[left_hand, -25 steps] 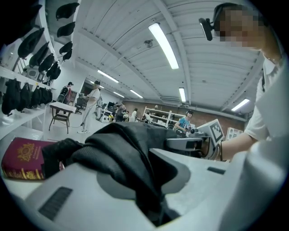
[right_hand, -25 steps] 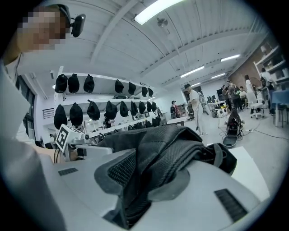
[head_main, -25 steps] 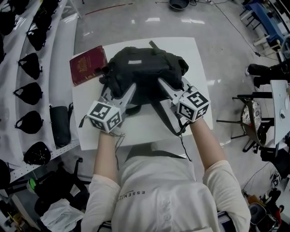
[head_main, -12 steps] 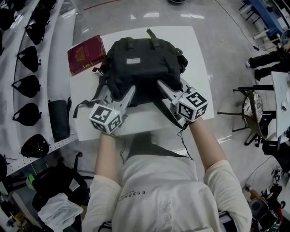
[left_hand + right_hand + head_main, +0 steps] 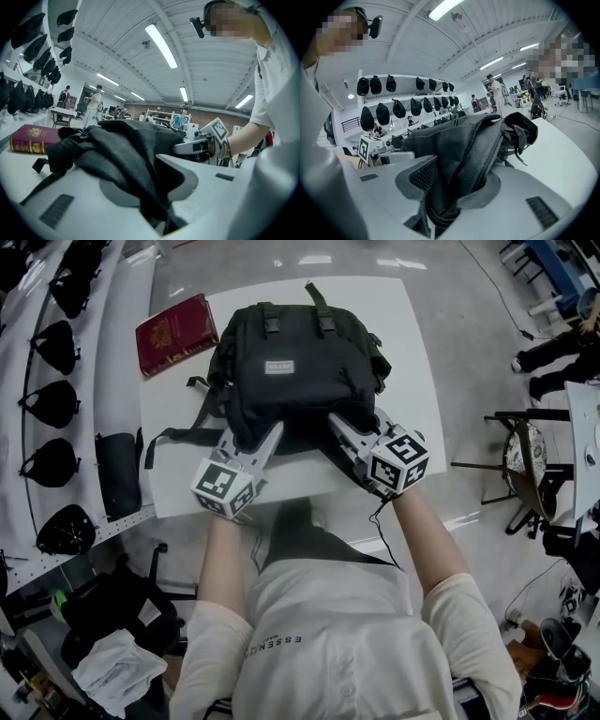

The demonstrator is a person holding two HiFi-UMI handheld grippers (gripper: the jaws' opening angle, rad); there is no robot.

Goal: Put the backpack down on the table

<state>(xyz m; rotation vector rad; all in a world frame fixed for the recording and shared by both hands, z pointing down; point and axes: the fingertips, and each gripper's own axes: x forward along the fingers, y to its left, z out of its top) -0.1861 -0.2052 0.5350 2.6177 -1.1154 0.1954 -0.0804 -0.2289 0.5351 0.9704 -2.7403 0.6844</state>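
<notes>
The black backpack (image 5: 295, 362) lies flat on the white table (image 5: 408, 352), straps trailing off to the left. My left gripper (image 5: 251, 434) holds its near edge, jaws shut on a fold of black fabric (image 5: 122, 150). At the near right corner my right gripper (image 5: 356, 421) has a padded strap (image 5: 473, 150) between its jaws. Those jaws have just been opening, and the strap still fills the gap and touches both. Each gripper shows in the other's view, the right gripper (image 5: 201, 146) and the left gripper (image 5: 382, 157) on either side of the bag.
A dark red book (image 5: 175, 332) lies on the table's far left corner, close to the backpack. White shelves with several black caps (image 5: 52, 399) run along the left. A chair (image 5: 520, 474) stands to the right. People stand in the background.
The backpack has sunk and spread flat on the table. Both grippers came down with it and drew slightly nearer the table's front edge.
</notes>
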